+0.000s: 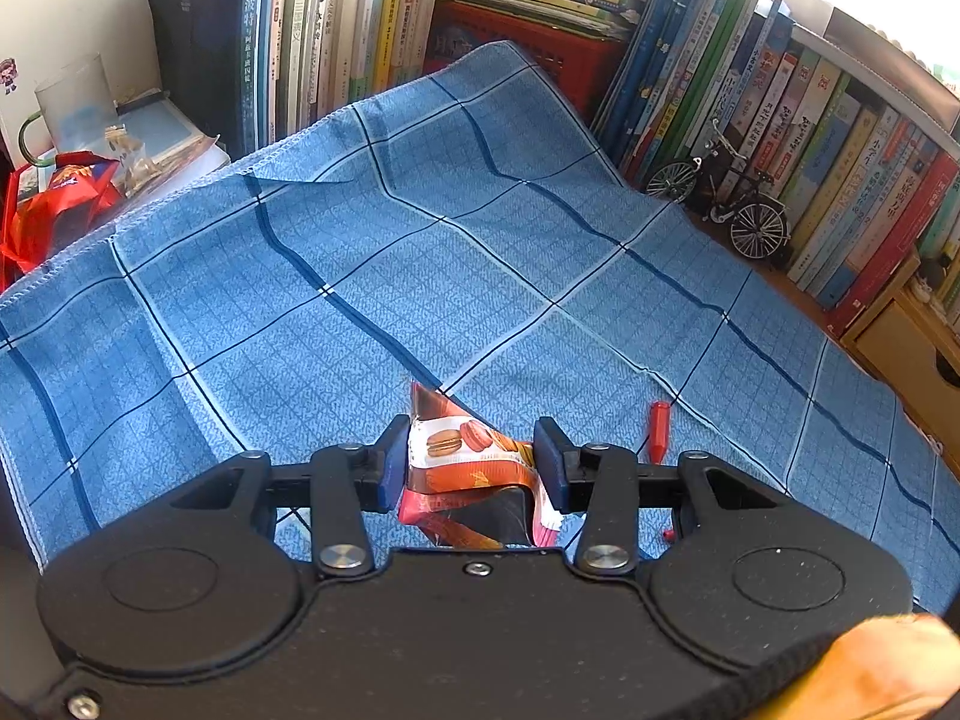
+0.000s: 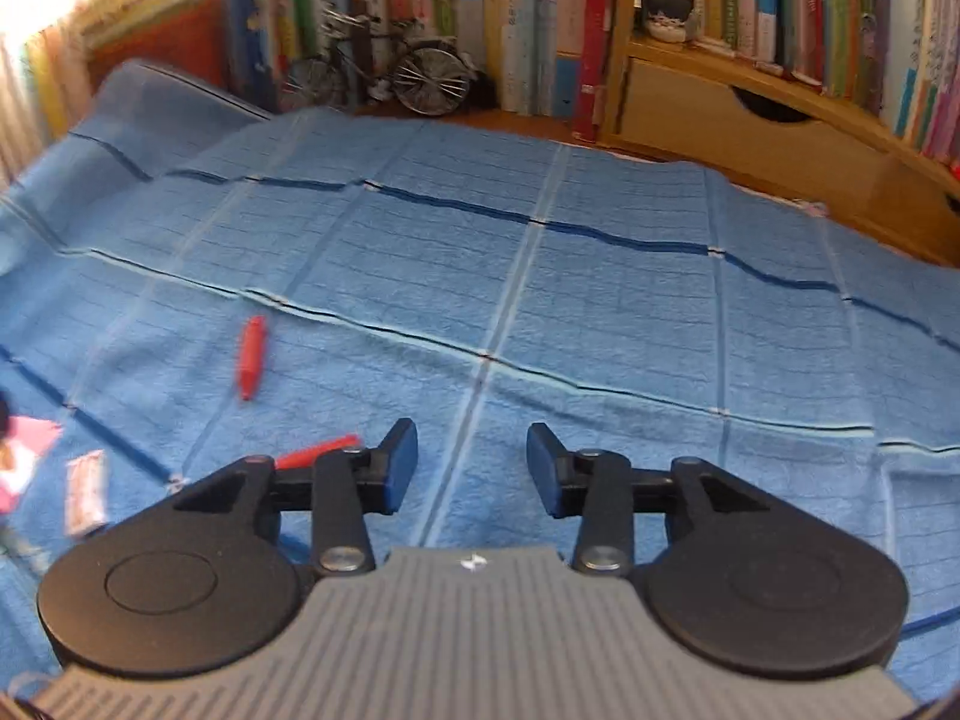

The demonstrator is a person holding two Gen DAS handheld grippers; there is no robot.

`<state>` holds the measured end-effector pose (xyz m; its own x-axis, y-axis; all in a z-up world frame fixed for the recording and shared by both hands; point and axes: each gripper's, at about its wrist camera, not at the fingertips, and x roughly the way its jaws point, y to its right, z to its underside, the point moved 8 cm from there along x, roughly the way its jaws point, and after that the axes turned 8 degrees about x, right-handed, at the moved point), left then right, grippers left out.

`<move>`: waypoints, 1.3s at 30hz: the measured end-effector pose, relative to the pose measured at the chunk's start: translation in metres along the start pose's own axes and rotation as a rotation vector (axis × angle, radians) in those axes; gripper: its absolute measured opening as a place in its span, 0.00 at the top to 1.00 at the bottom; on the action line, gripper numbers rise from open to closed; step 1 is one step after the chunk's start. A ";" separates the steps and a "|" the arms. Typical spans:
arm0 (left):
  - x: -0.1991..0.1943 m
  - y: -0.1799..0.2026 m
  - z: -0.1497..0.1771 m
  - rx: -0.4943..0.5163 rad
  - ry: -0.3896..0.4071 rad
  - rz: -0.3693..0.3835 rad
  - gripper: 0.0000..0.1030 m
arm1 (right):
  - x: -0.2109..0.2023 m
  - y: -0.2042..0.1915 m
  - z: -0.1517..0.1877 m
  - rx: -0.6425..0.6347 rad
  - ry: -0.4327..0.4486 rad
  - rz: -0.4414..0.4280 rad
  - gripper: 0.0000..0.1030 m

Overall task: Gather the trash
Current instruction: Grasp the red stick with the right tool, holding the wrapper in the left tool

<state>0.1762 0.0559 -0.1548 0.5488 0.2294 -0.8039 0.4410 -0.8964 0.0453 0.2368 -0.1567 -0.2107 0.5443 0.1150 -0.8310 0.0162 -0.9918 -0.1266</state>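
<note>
A crumpled snack wrapper (image 1: 468, 462) printed with macarons stands on the blue checked cloth (image 1: 420, 276), between the fingers of my left gripper (image 1: 471, 459). The jaws are spread wide around it, the left pad touching its edge. Just right of that gripper lies a small red wrapper piece (image 1: 659, 429). My right gripper (image 2: 472, 468) is open over the cloth (image 2: 600, 312) with nothing between its fingers. Left of it lie a red piece (image 2: 252, 354), a second red scrap (image 2: 318, 453) behind its left finger, and pale pink wrappers (image 2: 87, 492) near the left edge.
Upright books (image 1: 372, 18) line the back and right sides. A model bicycle (image 1: 726, 198) stands at the cloth's far right edge, also seen as a bicycle (image 2: 384, 66) from the right. A red bag (image 1: 54, 204) sits far left. A wooden drawer box (image 2: 750, 126) is at the right.
</note>
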 end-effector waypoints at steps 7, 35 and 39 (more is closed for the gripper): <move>0.005 -0.001 0.006 -0.004 -0.017 -0.011 0.59 | -0.012 -0.028 0.016 -0.143 0.028 -0.115 0.32; -0.008 0.005 0.014 0.010 -0.026 0.002 0.59 | -0.015 -0.048 0.014 -0.218 0.014 -0.137 0.51; -0.017 0.007 0.018 0.019 -0.026 0.005 0.59 | -0.026 -0.043 0.013 -0.206 0.029 -0.137 0.51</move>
<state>0.1571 0.0391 -0.1515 0.5321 0.2148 -0.8190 0.4245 -0.9046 0.0386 0.2111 -0.1159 -0.1903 0.5491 0.2503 -0.7974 0.2602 -0.9579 -0.1215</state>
